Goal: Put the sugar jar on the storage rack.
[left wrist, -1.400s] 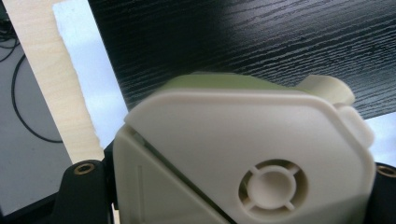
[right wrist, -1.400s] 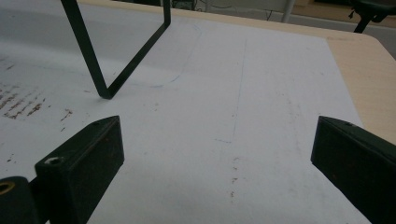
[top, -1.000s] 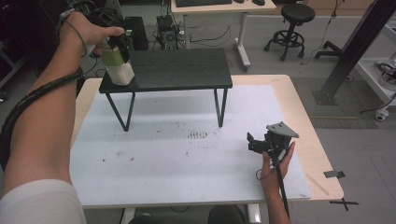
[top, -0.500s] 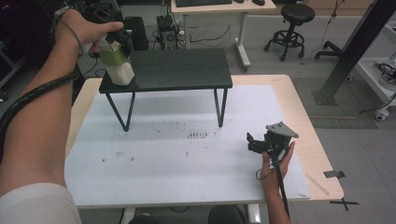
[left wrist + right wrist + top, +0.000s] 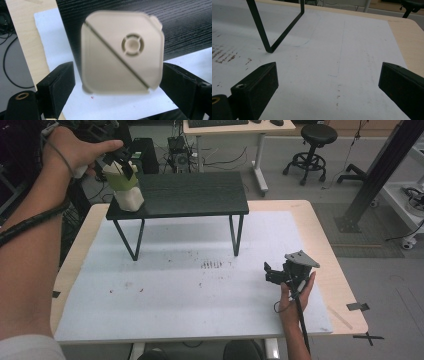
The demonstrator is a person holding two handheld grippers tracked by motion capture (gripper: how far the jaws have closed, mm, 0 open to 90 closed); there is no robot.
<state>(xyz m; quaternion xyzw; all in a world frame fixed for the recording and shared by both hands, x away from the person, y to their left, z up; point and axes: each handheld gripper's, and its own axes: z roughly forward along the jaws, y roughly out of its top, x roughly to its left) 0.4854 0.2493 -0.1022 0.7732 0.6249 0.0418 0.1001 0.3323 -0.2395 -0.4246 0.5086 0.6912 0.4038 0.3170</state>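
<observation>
Carton [image 5: 126,187]: upright on the left end of the black stand [image 5: 195,195], directly below the left hand-held gripper [image 5: 120,162]. Jaws just opened, flanking its top [image 5: 122,53] without contact. Right hand-held gripper [image 5: 272,274]: open, empty, low over the bench [image 5: 200,295], well apart.

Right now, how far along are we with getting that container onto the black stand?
Done: the container stands upright on the black stand, at its left end. In hand: the left gripper has just been opening; in the left gripper view its pads sit clear of the container's lid. Left: probably only backing that hand away. The right gripper waits open over the white sheet.
</observation>
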